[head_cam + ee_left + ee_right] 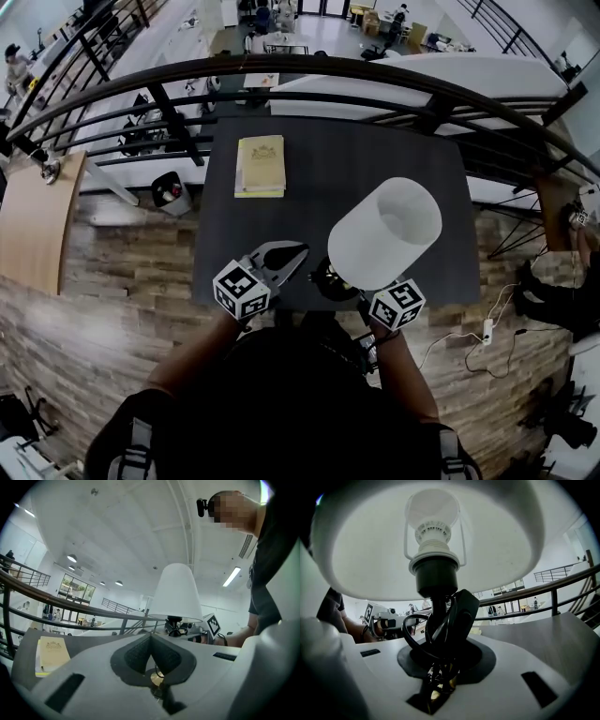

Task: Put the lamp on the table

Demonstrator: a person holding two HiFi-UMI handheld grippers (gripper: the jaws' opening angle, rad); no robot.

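Right tongs [440,660] clamped on the lamp [436,541] stem, black cord [417,641] bunched in the grip. Left tongs [150,639] pressed together, empty, just left of lamp. Lamp upright over near edge of dark worktop [375,150]. Yellow book [260,166] far left.

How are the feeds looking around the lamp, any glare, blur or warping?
Head view: fisheye bows the black railing; white-shaded table lamp bright, not blown out. Left gripper view: sharp, dark vignetted corners. Right gripper view: black lamp socket in dark silhouette, shade fills the top.
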